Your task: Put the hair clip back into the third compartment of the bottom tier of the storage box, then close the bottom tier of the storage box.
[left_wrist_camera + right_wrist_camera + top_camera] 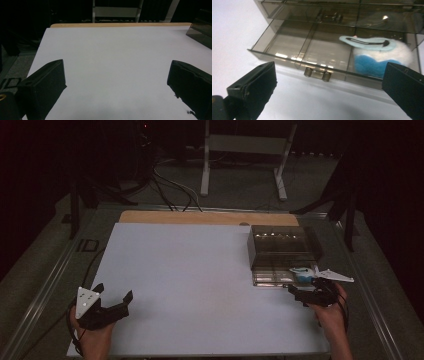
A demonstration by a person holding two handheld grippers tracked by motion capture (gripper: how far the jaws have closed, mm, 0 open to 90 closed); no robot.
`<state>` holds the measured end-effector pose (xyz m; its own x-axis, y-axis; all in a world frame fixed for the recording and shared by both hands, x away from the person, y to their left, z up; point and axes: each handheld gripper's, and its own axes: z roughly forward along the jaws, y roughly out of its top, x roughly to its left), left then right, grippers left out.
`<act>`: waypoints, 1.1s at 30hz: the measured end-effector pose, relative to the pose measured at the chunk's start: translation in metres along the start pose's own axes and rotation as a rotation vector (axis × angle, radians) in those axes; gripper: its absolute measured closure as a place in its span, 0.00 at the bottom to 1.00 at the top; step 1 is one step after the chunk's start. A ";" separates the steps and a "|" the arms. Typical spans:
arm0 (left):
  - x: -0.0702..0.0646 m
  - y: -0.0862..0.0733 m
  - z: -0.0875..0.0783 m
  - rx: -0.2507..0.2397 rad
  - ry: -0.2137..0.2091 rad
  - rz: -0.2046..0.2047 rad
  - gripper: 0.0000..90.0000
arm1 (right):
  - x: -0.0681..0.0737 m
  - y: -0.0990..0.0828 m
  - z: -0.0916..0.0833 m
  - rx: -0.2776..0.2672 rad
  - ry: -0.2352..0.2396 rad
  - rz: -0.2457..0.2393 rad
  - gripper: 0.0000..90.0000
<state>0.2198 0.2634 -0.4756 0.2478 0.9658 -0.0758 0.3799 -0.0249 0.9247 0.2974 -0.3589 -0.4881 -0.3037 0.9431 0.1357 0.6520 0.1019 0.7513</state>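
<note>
A smoky clear drawer box (282, 251) stands at the right of the white table (200, 285). Its lower drawer (312, 53) is pulled out toward me. In the drawer's right compartment lies a fluffy blue and white item (382, 56) with a light blue clip on top (367, 42). A small knob (317, 73) sits on the drawer's front wall. My right gripper (306, 294) (329, 92) is open just in front of the drawer, holding nothing. My left gripper (114, 296) (116, 82) is open near the table's front left corner, over bare table.
A wooden strip (207, 217) runs along the table's far edge. Behind it stand a white frame's legs (242, 157) and cables on the floor (167, 185). Metal rails flank the table on both sides.
</note>
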 end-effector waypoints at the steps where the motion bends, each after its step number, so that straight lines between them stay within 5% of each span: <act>1: 0.000 0.000 0.000 0.000 0.000 0.001 0.04 | 0.000 0.000 0.000 0.003 0.003 -0.004 0.00; 33: 0.001 0.000 0.000 -0.001 -0.001 0.001 0.04 | 0.006 -0.003 0.006 0.055 0.048 -0.040 0.05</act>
<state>0.2197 0.2639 -0.4756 0.2488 0.9656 -0.0754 0.3789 -0.0254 0.9251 0.2984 -0.3520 -0.4934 -0.3620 0.9219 0.1380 0.6757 0.1575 0.7201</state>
